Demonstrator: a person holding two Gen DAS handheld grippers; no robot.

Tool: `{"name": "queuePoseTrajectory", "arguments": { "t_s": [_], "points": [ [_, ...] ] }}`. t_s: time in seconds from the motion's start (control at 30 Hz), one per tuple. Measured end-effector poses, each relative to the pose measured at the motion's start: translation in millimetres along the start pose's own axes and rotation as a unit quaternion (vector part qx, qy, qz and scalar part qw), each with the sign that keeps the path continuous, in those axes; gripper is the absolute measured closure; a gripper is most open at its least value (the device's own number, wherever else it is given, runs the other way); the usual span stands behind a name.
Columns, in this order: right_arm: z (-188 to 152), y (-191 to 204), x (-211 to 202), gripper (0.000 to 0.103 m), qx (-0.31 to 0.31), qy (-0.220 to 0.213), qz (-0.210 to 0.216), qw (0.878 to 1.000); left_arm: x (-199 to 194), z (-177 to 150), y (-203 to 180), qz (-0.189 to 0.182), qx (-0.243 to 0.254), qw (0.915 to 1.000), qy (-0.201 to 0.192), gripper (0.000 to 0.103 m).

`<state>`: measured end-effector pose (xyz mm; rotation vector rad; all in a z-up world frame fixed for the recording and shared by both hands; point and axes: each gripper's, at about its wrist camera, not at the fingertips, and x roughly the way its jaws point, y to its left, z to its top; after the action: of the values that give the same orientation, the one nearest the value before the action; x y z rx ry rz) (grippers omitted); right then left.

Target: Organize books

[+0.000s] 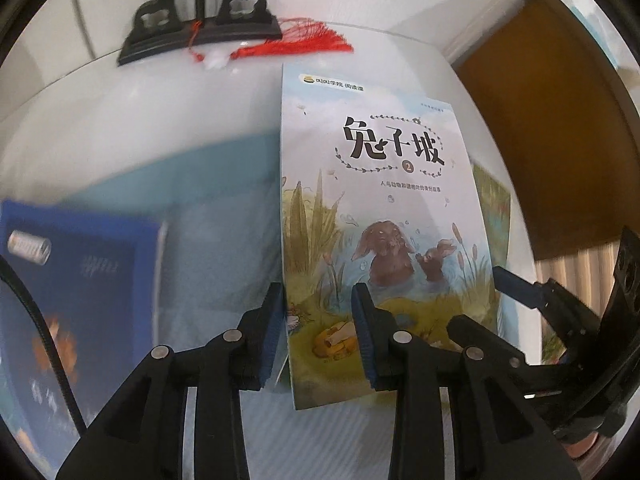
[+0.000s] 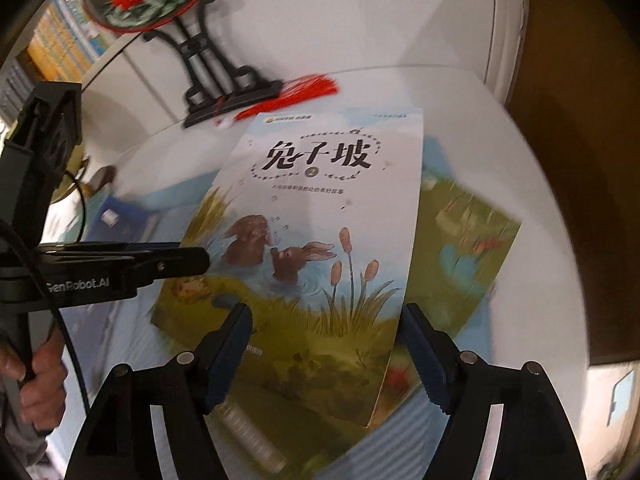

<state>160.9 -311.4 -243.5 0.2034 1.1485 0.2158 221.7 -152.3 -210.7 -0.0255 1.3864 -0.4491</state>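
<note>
We are lifting the rabbit book point(image 1: 384, 200) off the white table point(image 1: 140, 120), near edge raised, probably to move it onto a stack. The cover is showing two brown rabbits in a pond, reeds, black Chinese title, a circled 2. The left gripper point(image 1: 320, 312) is straddling the book's near left corner, jaws apart; whether it is pinching we cannot tell. The right gripper point(image 2: 326, 344) is sitting wide apart at the near right edge, likely steadying. A green book point(image 2: 464, 248) is lying underneath to the right, a blue book point(image 1: 80, 280) left, a fan stand point(image 1: 200, 28) far.
</note>
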Motion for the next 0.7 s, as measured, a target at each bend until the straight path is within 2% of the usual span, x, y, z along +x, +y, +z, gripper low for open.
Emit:
{"name": "queuePoseTrajectory", "arguments": {
  "t_s": [0.2,0.4,0.53,0.7],
  "points": [
    [-40,40,-3,0.027,-0.022,0.028,0.024,0.999,-21,-65,9,0.02,0.012,0.9996,0.017,0.073],
    [-83,82,-3,0.027,-0.02,0.062,0.057,0.996,-46,-137,27,0.058,0.013,0.9978,0.026,0.073],
    [-104,117,1,0.027,-0.029,0.083,0.075,0.993,-65,-180,48,0.066,-0.013,0.997,0.037,0.073],
    [-122,150,3,0.028,-0.019,0.108,0.104,0.988,-86,-212,70,0.07,-0.039,0.9963,0.033,0.073]
  ]
}}
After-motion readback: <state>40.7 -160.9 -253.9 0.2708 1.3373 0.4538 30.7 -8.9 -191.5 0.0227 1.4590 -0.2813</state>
